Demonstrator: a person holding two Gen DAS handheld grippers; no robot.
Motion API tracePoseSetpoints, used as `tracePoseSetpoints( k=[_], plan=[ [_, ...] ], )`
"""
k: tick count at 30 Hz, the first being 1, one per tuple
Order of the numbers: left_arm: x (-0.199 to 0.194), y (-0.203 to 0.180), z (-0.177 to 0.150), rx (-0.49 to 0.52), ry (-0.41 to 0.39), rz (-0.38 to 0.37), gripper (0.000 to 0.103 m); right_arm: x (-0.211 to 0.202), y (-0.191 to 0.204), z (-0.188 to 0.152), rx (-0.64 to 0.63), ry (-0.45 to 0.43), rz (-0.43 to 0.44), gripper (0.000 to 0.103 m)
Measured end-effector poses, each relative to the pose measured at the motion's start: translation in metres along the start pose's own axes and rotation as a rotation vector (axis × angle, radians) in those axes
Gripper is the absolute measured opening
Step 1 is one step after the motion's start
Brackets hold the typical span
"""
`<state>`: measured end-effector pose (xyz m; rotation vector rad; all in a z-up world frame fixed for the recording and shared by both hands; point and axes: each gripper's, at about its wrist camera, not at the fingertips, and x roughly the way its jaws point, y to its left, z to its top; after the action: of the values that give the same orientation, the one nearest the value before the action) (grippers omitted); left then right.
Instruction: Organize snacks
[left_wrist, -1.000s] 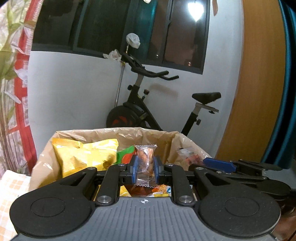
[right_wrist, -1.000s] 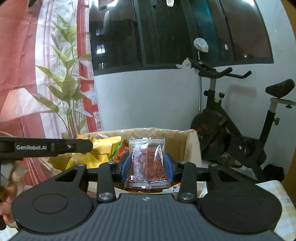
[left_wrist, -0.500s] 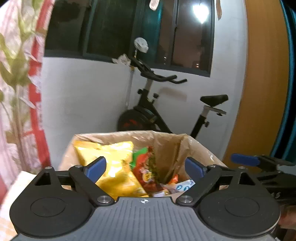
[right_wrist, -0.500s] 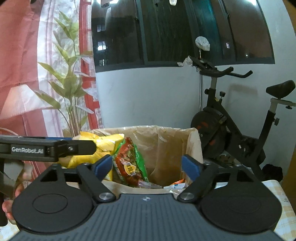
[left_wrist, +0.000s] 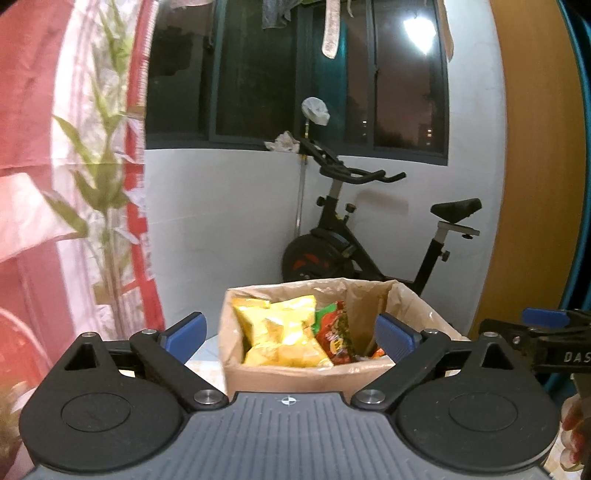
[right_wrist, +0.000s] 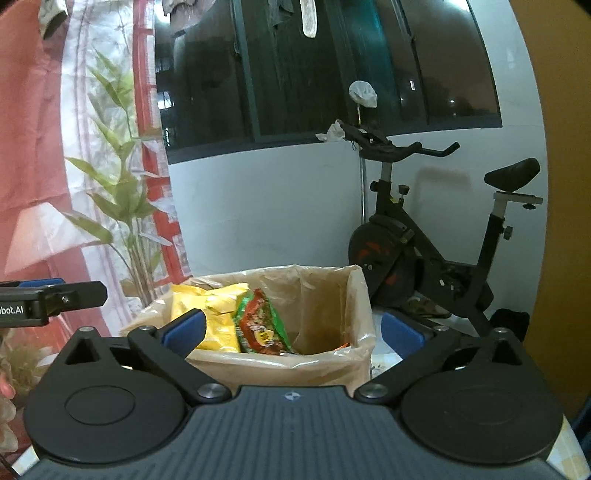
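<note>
A cardboard box (left_wrist: 306, 376) lined with a plastic bag stands ahead of both grippers; it also shows in the right wrist view (right_wrist: 280, 369). Inside it are a yellow snack bag (left_wrist: 280, 332) (right_wrist: 210, 314) and a red and green snack packet (left_wrist: 334, 338) (right_wrist: 260, 325). My left gripper (left_wrist: 290, 334) is open and empty, pulled back from the box. My right gripper (right_wrist: 291, 332) is open and empty, also short of the box. The small clear packets are out of sight.
An exercise bike (left_wrist: 354, 236) (right_wrist: 424, 251) stands behind the box against the white wall. A red and white curtain with a leaf print (left_wrist: 74, 184) hangs at the left. A wooden panel (left_wrist: 535, 184) is at the right.
Both grippers held small clear snack packets over the box one second ago. They opened, the packets dropped out of view, and both grippers have drawn back from the box.
</note>
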<state>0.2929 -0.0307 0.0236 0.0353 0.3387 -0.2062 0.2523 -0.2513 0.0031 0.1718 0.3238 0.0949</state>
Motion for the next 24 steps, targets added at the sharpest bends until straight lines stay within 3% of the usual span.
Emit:
tracePoseSetpoints(
  k=[6,14,24],
  plan=[
    [-0.037,0.001,-0.002,0.012,-0.006,0.054,0.099,-0.033,0.016,0.001,-0.012,-0.008,0.031,0.103],
    [-0.077,0.008,-0.012,-0.054,-0.025,0.059,0.099,-0.06,0.032,-0.001,-0.028,-0.016,0.037,0.103],
    [-0.089,0.009,-0.016,-0.058,-0.021,0.086,0.099,-0.071,0.038,-0.005,-0.039,-0.017,0.033,0.103]
  ],
)
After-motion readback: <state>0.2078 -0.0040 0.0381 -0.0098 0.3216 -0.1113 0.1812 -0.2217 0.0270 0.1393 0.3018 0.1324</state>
